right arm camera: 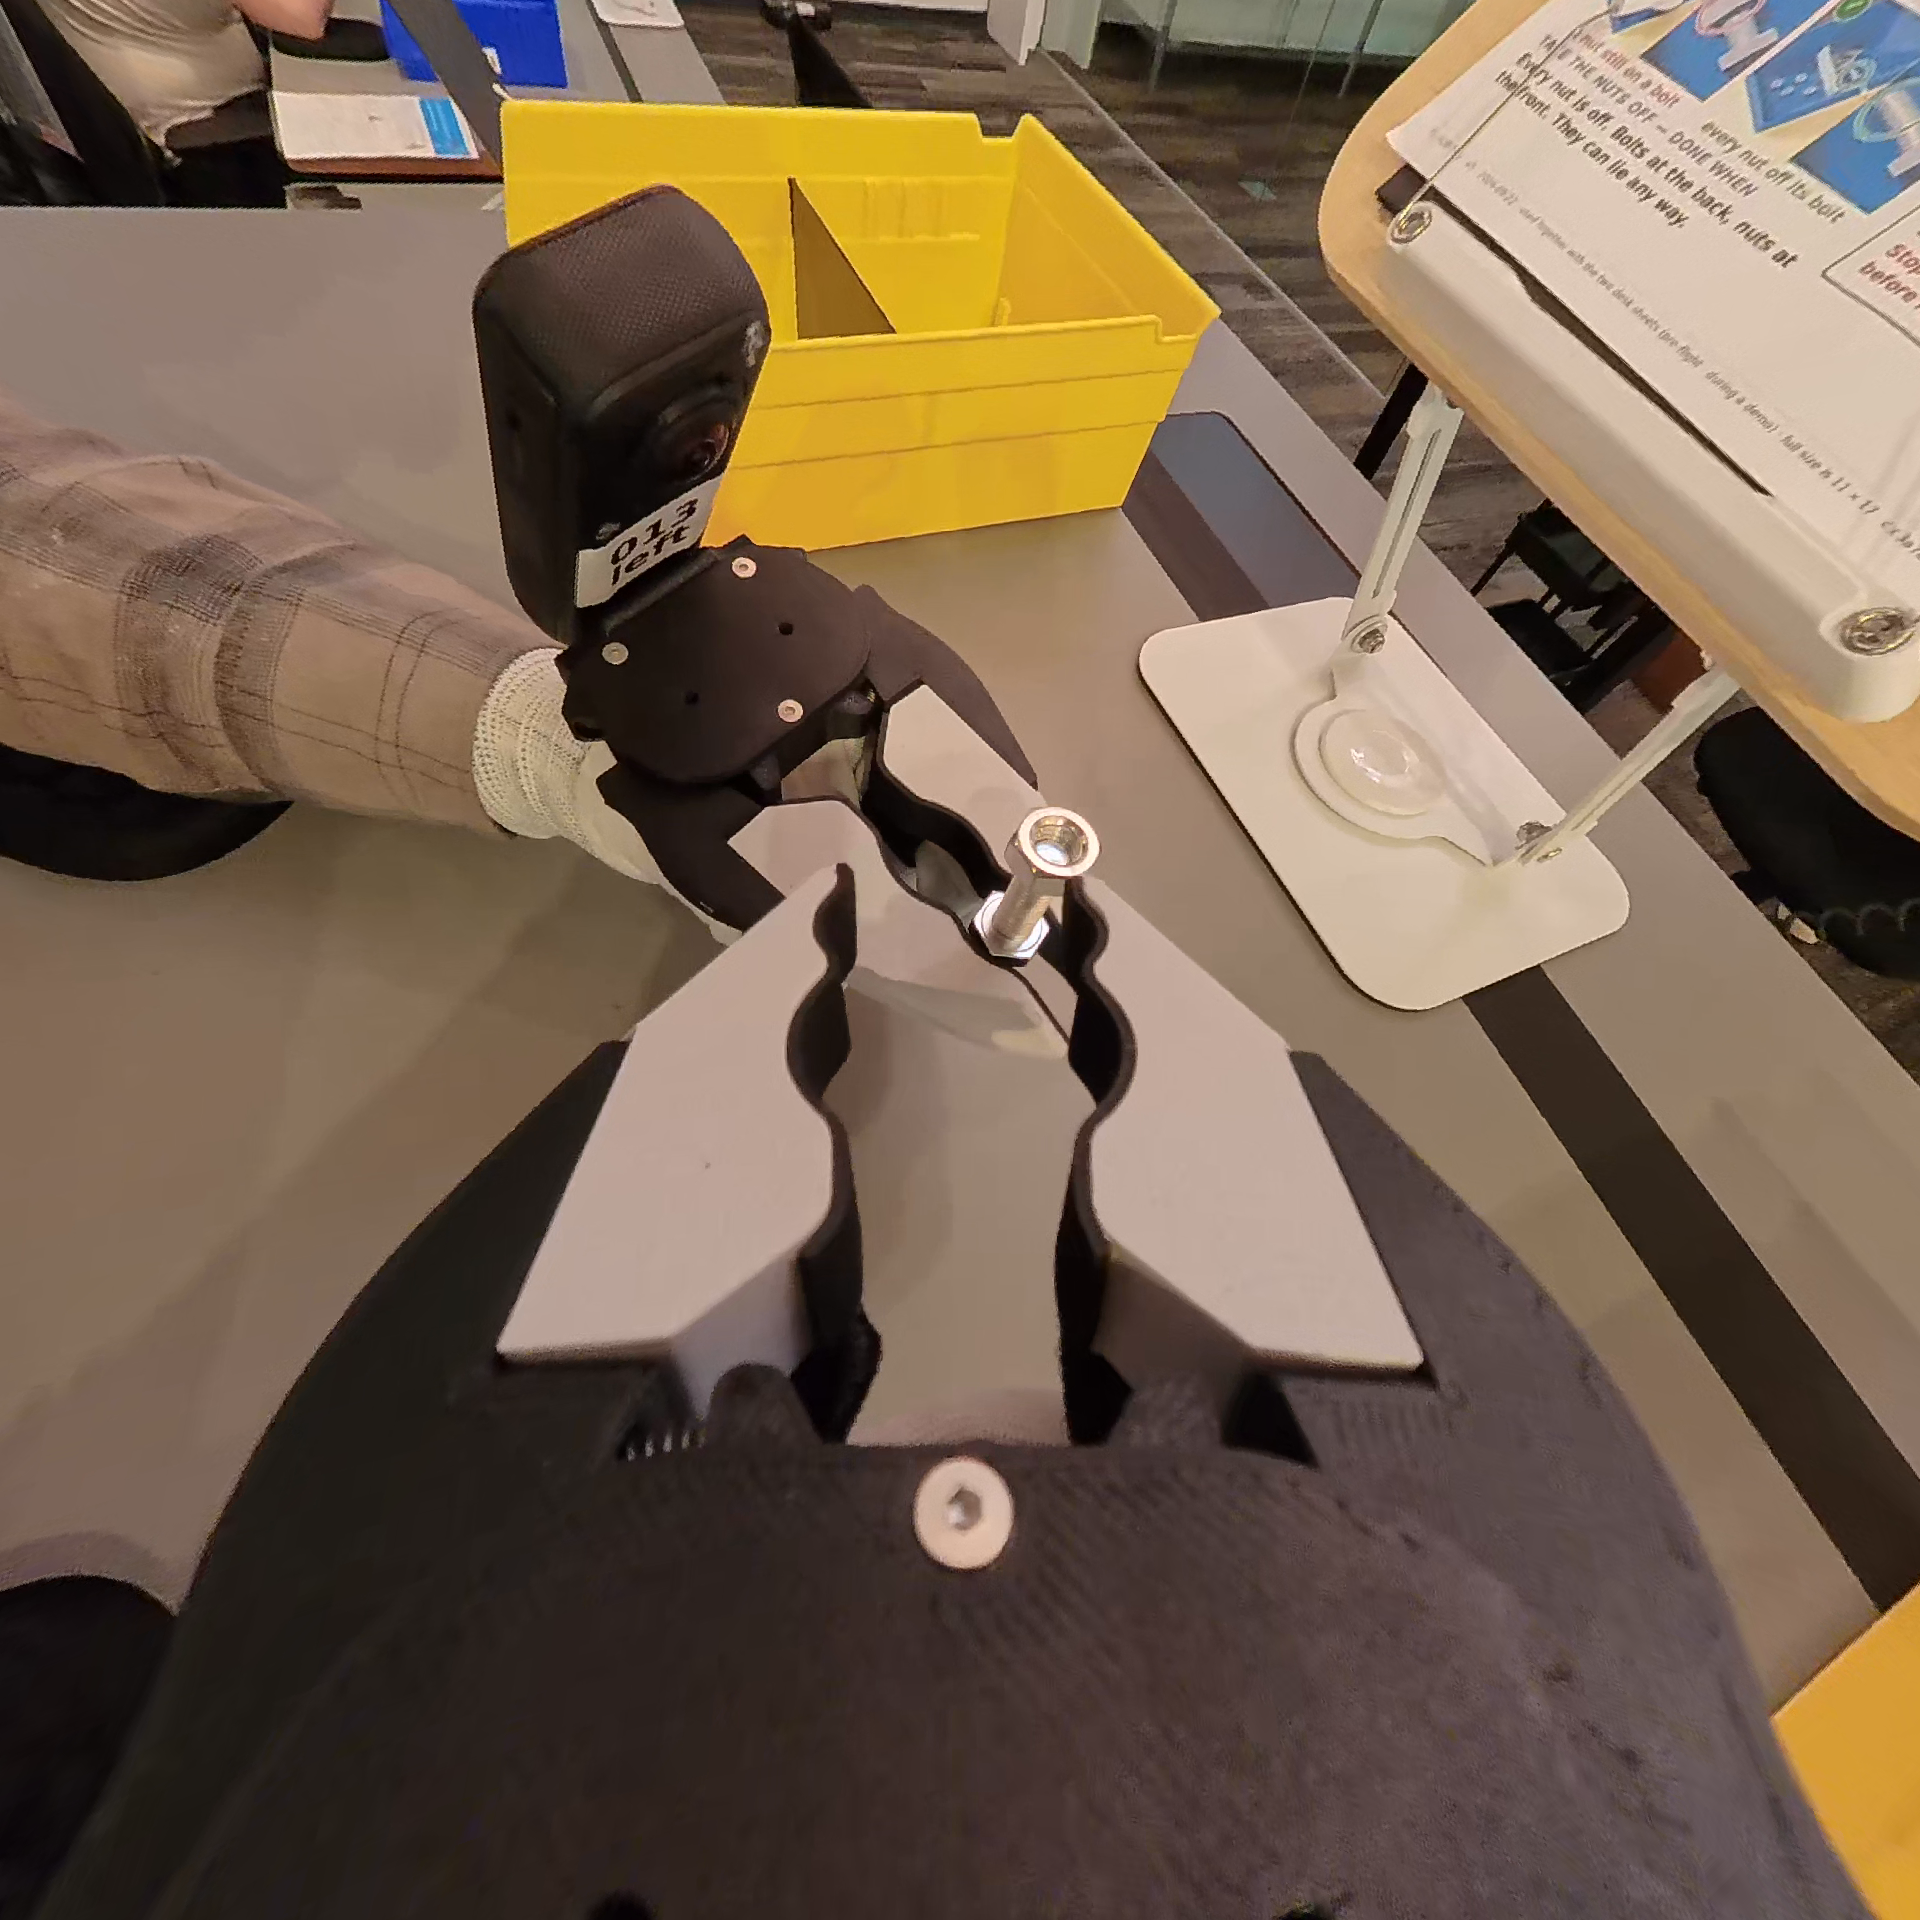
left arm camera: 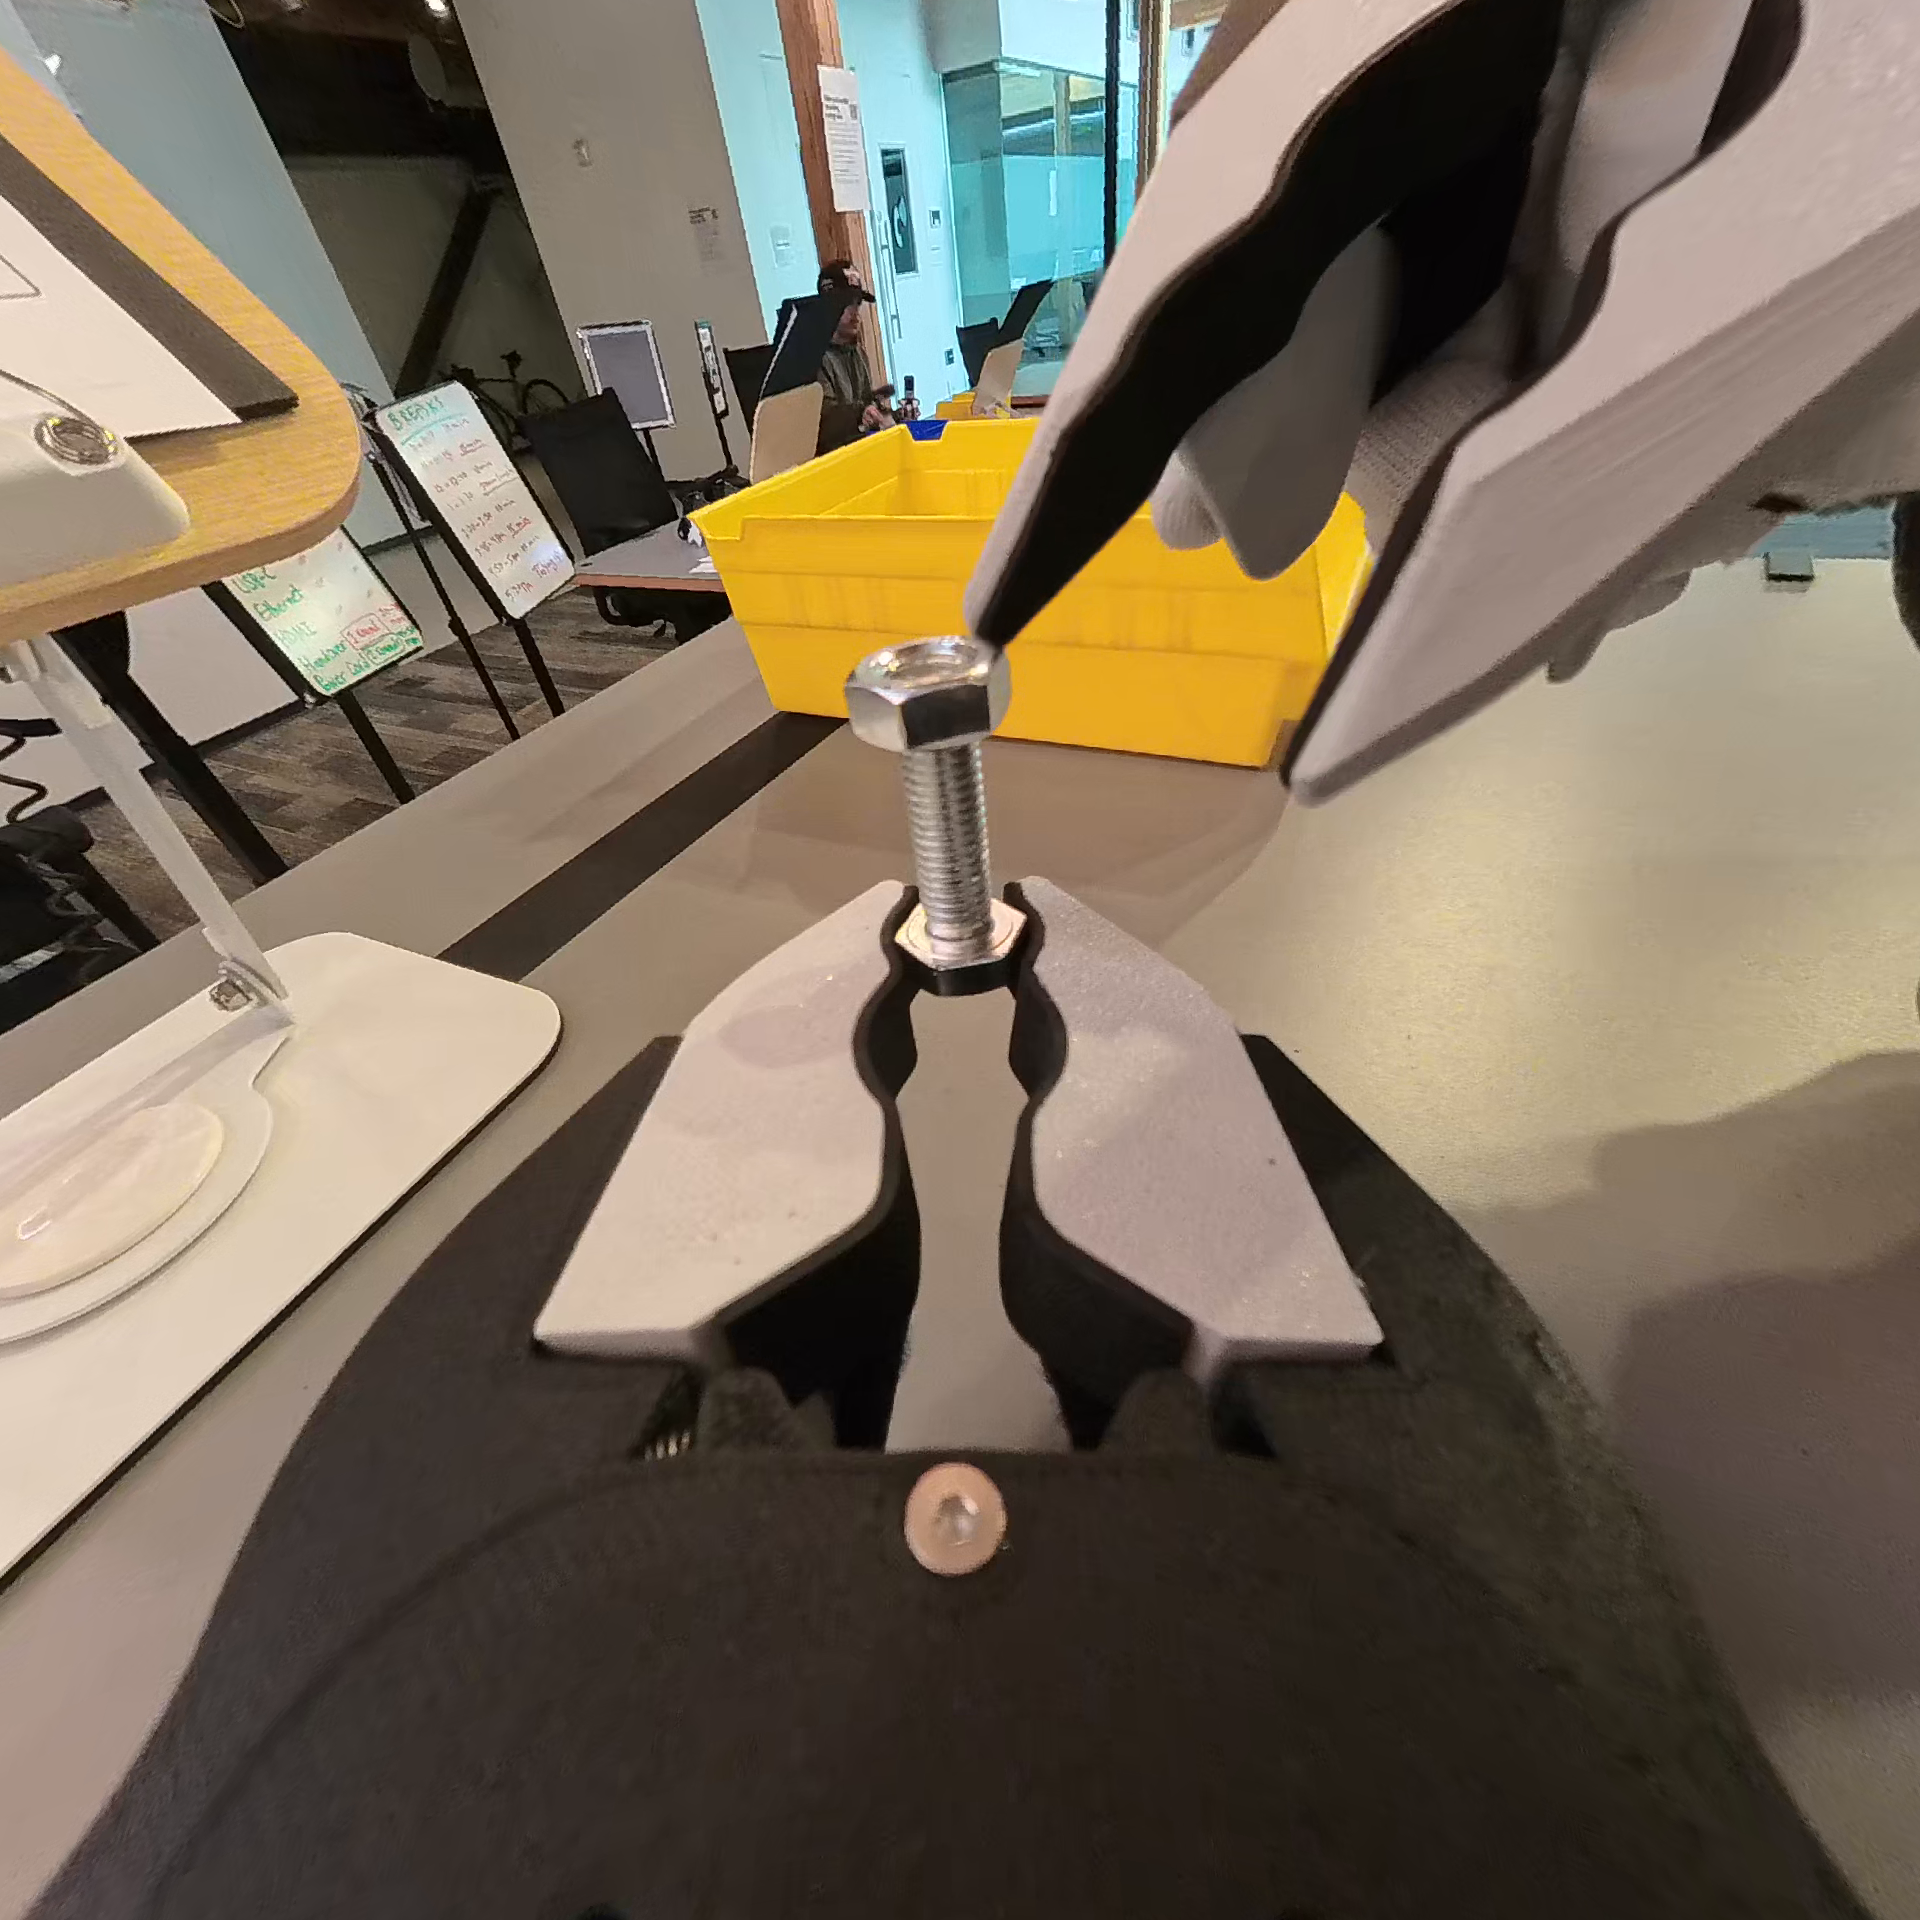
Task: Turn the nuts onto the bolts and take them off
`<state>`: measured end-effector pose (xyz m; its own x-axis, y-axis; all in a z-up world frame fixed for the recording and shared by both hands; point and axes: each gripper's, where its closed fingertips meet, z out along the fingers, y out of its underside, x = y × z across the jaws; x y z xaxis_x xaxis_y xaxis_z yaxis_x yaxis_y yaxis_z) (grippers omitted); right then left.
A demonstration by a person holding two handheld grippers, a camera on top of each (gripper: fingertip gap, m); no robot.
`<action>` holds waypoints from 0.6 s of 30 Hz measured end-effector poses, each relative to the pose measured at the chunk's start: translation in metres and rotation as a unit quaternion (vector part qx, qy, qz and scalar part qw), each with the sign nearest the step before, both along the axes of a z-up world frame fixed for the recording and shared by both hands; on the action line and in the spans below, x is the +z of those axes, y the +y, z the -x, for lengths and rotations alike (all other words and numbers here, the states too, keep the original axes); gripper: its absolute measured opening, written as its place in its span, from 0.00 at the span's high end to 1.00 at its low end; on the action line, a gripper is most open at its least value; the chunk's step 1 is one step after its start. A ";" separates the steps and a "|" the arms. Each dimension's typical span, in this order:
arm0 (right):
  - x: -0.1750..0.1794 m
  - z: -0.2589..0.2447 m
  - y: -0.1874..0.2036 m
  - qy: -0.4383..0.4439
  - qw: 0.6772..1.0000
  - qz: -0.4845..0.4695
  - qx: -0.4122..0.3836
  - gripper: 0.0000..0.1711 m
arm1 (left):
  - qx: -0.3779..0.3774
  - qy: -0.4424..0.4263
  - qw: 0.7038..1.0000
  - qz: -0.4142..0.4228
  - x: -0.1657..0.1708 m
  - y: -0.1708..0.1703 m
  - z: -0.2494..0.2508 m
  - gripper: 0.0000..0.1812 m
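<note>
Bare worktop (right arm camera: 312,1039) lies open toward its near-left side. A yellow bin (right arm camera: 935,416) blocks the far edge; a white stand base (right arm camera: 1382,831) crowds the right edge.

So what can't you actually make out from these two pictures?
- Bolt head: the left hand-held gripper fingertips cover it in both views.
- How far the nut is threaded on: not clear in either view.
- Right hand-held gripper: whether a fingertip touches the nut; in the left wrist view one only meets its rim.
- Yellow bin contents: walls hide the floor.
- Table front edge: the gripper bodies block it.
</note>
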<state>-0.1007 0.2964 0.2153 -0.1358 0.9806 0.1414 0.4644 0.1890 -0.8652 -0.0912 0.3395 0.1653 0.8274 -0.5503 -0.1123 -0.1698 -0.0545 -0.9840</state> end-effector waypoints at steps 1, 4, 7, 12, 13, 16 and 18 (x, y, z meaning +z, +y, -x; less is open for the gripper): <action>-0.001 0.000 -0.001 -0.002 1.000 -0.001 0.001 0.78 | 0.000 0.000 1.000 0.000 0.000 0.000 0.000 0.92; 0.000 0.001 -0.011 0.003 1.000 0.001 0.023 0.79 | 0.001 -0.001 1.000 -0.001 0.000 0.000 0.001 0.92; 0.001 -0.001 -0.010 0.002 1.000 -0.001 0.021 0.80 | 0.001 0.000 1.000 -0.001 0.001 0.000 0.001 0.92; 0.000 -0.001 0.004 0.006 1.000 0.005 -0.009 0.74 | 0.000 0.000 1.000 -0.001 0.001 0.000 0.000 0.92; -0.001 0.000 0.004 0.004 1.000 0.005 -0.010 0.73 | 0.000 0.000 1.000 -0.001 0.001 0.000 0.000 0.92; -0.003 0.001 -0.003 0.004 1.000 0.003 0.005 0.73 | 0.001 0.001 1.000 -0.002 0.001 0.000 0.001 0.92; -0.002 -0.001 -0.010 0.003 1.000 0.009 0.023 0.78 | 0.001 0.000 1.000 -0.001 0.000 0.001 0.001 0.92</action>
